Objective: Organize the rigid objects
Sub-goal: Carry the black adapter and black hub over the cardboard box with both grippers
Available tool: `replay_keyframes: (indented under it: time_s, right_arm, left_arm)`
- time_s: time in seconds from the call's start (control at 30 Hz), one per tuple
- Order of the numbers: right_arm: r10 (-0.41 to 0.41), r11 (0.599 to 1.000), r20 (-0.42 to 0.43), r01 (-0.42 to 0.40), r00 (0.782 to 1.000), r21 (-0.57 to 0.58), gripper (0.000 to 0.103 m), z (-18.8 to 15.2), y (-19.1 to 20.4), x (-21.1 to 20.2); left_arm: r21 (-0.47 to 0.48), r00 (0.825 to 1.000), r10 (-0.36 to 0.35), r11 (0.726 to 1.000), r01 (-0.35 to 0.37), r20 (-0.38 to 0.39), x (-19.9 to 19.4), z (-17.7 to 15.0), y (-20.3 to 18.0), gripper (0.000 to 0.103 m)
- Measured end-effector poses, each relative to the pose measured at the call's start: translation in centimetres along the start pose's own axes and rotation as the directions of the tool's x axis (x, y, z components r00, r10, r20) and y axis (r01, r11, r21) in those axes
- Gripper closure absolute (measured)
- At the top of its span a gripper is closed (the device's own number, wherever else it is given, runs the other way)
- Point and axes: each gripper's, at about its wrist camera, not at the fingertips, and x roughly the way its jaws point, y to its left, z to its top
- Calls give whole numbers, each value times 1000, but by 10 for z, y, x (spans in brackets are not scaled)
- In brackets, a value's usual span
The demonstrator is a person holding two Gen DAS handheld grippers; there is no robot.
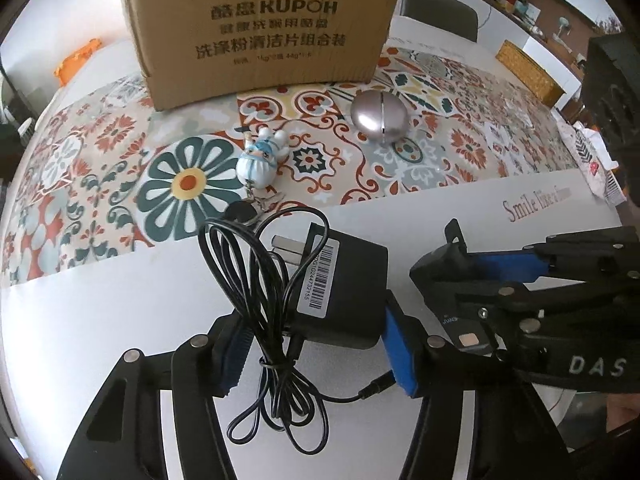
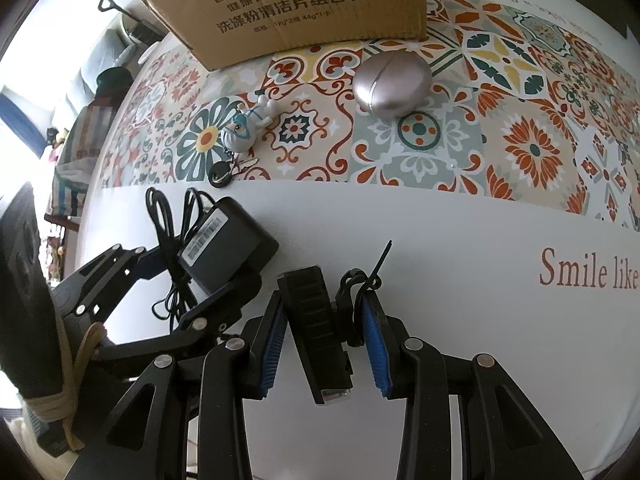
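My left gripper (image 1: 316, 344) is shut on a black power adapter (image 1: 344, 288) with a barcode label and a bundled black cable (image 1: 272, 320); it also shows in the right wrist view (image 2: 228, 246). My right gripper (image 2: 324, 344) is shut on a black ribbed rectangular device (image 2: 316, 332) with a cable tie at its side; the gripper and device also show in the left wrist view (image 1: 452, 276). A KUPOH cardboard box (image 1: 260, 28) stands at the back. A silver egg-shaped case (image 1: 380, 116) and a small blue-and-white figurine keychain (image 1: 258, 160) lie on the patterned mat.
The table is white with a colourful tile-patterned mat (image 1: 100, 152) across its far half and "Smile like" lettering (image 2: 588, 276) at the right. A woven yellow box (image 1: 528, 72) and a chair (image 1: 440, 8) stand beyond the table's far right. An orange item (image 1: 76, 60) lies far left.
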Motion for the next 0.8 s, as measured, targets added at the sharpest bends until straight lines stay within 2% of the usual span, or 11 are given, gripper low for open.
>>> replay_keyframes:
  time_s: [0.43,0.8]
  right_arm:
    - [-16,1000,102,17,995,-13,66,16,10,-43]
    - [-40,998,210,48,977,-35,66,35,29,-87]
  left_arm:
    - [-62,998,45,997,-42,53,-42,28,9,45]
    - [-93,989,85,993,-74,123,-86,64,22,45]
